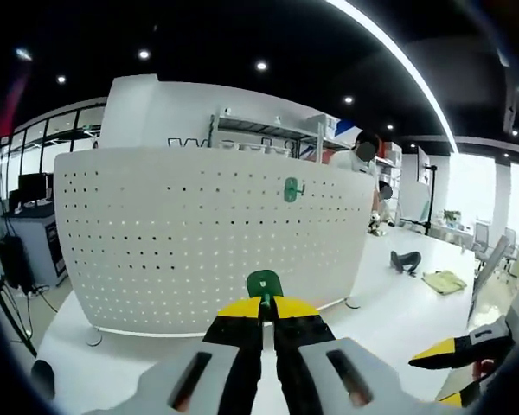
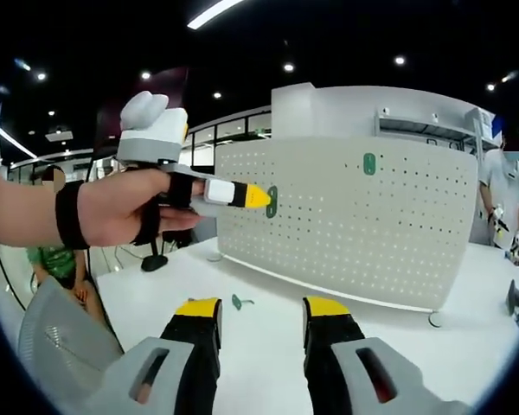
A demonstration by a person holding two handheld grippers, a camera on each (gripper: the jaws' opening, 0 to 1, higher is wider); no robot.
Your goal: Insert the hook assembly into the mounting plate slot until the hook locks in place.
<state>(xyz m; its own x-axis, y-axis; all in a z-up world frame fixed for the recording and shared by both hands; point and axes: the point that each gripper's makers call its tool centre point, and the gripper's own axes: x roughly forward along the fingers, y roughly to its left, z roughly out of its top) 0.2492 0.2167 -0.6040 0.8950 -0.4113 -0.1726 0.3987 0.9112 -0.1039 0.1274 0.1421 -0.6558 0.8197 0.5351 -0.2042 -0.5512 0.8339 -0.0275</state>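
Pinching a green hook (image 1: 263, 282) at lower centre, the left claw (image 1: 268, 304) faces the white pegboard (image 1: 156, 242); another hook (image 1: 291, 189) hangs on it, upper centre; the right claw (image 2: 261, 309) is spread above the desk (image 2: 259, 285), a third hook (image 2: 238, 302) lying between its jaws.

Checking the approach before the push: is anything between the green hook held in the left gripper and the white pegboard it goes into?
Nothing visible. The left gripper is shut on the green hook, facing the pegboard with only open air between. Another green hook already sits higher up, off the path.
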